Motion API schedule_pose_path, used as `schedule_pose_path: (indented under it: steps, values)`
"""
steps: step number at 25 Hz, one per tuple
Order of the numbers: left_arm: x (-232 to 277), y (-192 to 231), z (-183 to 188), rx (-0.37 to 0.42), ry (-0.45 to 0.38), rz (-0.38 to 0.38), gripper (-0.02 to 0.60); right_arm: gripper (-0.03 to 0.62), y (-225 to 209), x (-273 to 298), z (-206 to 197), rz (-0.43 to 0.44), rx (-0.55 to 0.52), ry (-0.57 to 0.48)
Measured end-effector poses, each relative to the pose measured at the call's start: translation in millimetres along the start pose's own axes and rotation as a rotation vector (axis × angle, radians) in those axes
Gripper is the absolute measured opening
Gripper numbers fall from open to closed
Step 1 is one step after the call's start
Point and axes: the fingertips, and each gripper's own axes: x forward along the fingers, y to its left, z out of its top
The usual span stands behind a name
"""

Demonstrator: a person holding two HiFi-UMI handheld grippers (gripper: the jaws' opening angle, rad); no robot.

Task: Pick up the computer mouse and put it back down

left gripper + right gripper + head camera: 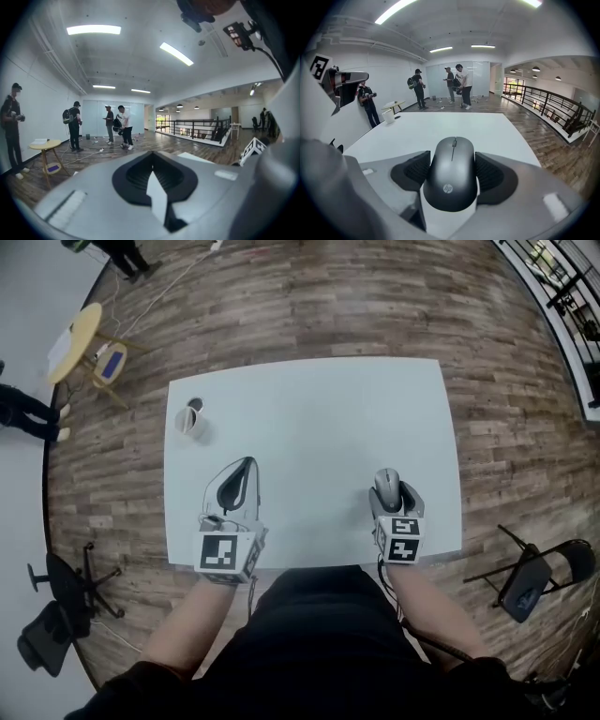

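The black computer mouse (451, 173) sits clamped between the dark pads of the right gripper (392, 491), over the near right part of the white table (319, 418). The left gripper (242, 476), jaws closed on nothing, hovers at the near left; a cup (190, 421) stands beyond it.

the right gripper (395, 489) is held tilted downward, jaws pressed on the computer mouse (452, 173); the left gripper (244, 471) (held nearly level) is closed on nothing.
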Motion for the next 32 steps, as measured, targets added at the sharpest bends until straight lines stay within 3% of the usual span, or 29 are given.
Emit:
schedule_pose_path:
  steps: [11, 27, 32]
  values:
    - [18.3, -5.2, 31.6, -0.056, -0.075, -0.02, 0.006, 0.298, -25.2, -26.5, 59.8, -0.018, -0.007, -0.1]
    - [12.8, 1.2, 68.1, -0.006, -0.169, -0.008, 0.006, 0.298, -29.2, -49.8, 121.2, -0.025, -0.056, -0.197]
    - [10.0, 1.0, 74.9, -0.016, -0.184, -0.025, 0.006, 0.298, -27.1, -48.9, 122.8, -0.036, -0.066, -0.217]
